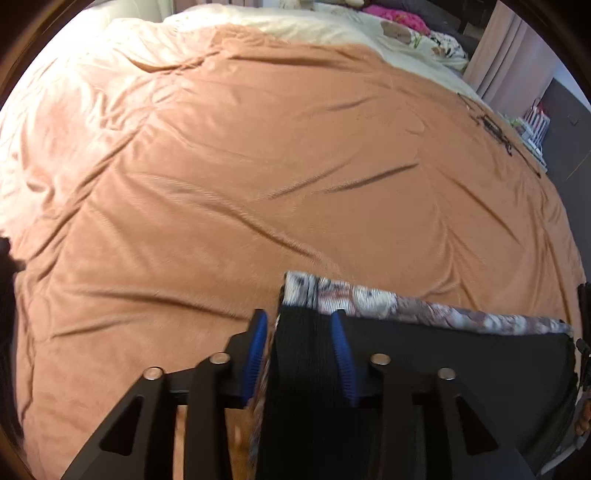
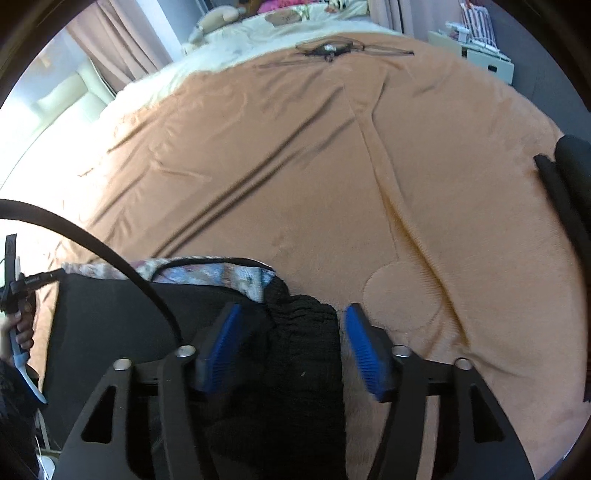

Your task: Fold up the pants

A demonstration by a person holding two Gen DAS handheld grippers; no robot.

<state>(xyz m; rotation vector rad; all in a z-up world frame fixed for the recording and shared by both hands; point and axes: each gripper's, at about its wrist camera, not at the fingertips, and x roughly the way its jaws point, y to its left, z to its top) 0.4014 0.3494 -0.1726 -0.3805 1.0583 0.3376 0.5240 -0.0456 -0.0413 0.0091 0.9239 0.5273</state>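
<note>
The black pants [image 1: 461, 373] with a patterned lining [image 1: 373, 299] lie folded at the near edge of the orange-covered bed [image 1: 258, 166]. My left gripper [image 1: 299, 325] is open, its blue pads either side of the pants' black ribbed waistband at the left corner. In the right wrist view the pants [image 2: 110, 314] lie at the lower left with the lining [image 2: 221, 275] showing. My right gripper [image 2: 291, 317] is open, astride the bunched black ribbed waistband [image 2: 303, 354] at the right corner. Neither grips the cloth.
A black cable tangle [image 2: 328, 50] lies on the far part of the bed [image 2: 369, 184]; it also shows in the left wrist view [image 1: 495, 129]. Cream bedding and soft toys [image 1: 399, 29] are at the head. A dark garment [image 2: 569, 177] lies at the right edge. A white shelf [image 2: 487, 55] stands beyond.
</note>
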